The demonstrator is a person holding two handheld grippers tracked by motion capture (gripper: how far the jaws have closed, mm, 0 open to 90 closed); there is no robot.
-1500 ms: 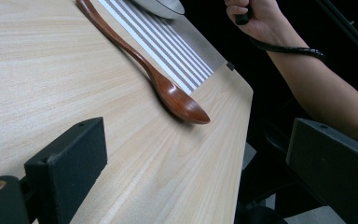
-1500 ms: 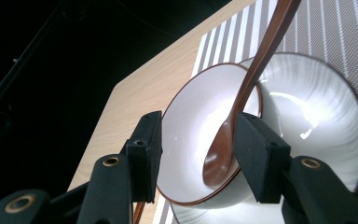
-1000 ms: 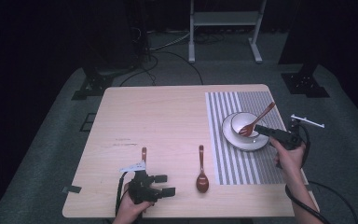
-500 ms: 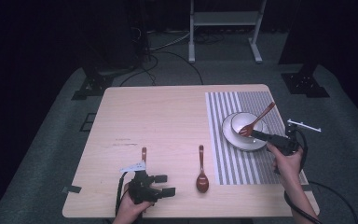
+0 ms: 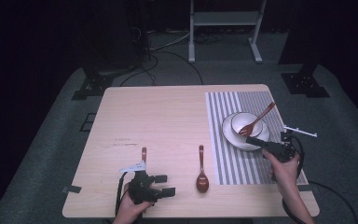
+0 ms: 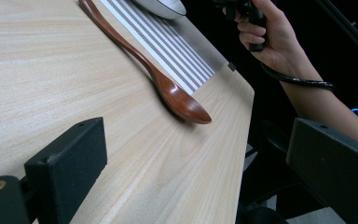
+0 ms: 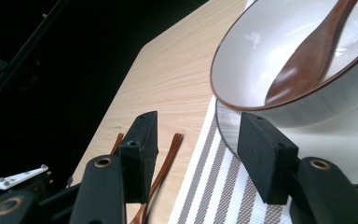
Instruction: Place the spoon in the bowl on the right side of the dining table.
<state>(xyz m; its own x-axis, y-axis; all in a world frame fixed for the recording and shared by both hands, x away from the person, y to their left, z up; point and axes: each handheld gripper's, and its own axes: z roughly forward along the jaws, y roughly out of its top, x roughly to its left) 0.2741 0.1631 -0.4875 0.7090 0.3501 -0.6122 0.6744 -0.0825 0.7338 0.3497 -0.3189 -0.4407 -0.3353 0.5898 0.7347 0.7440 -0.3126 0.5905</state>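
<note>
Two wooden spoons lie on the table (image 5: 168, 112) left of the bowl (image 5: 242, 122), a third rests inside it, and our right gripper (image 5: 254, 142), jaws wide and empty like our left gripper (image 5: 164, 185), sits near enough that we might tip it.

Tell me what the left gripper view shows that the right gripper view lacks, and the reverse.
Left gripper view: the rounded end of the lying spoon on the table, and the person's right hand past the table corner.

Right gripper view: the inside of the bowl with a second spoon resting in it, the plate under the bowl, and another spoon handle farther off.

Both: the wooden table, the striped mat and the lying spoon, each seen between open jaws.
</note>
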